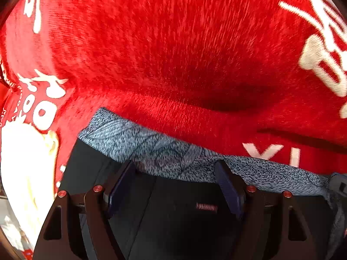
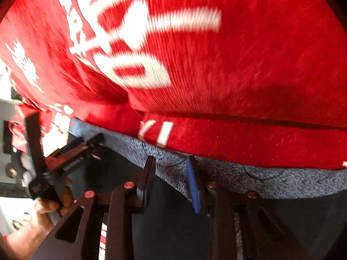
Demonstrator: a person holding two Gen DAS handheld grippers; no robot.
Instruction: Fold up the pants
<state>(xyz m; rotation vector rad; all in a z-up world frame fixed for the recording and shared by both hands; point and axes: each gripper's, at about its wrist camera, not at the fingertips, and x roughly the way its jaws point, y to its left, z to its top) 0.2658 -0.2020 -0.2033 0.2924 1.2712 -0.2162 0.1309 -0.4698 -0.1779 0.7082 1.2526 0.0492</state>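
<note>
Red fleece blanket w/ white lettering (image 1: 173, 54) fills background in both views, covering whatever carries it. Dark navy pants w/ heathered blue-grey waistband (image 1: 151, 149) lying on blanket, waistband strip along fabric's near edge. Left gripper (image 1: 175, 173) spread wide, fingertips at waistband, not pinching. Right gripper (image 2: 171, 169) also spread, tips touching waistband (image 2: 260, 179). Left-hand tool & fingers (image 2: 49, 205) at left edge of right view
</note>
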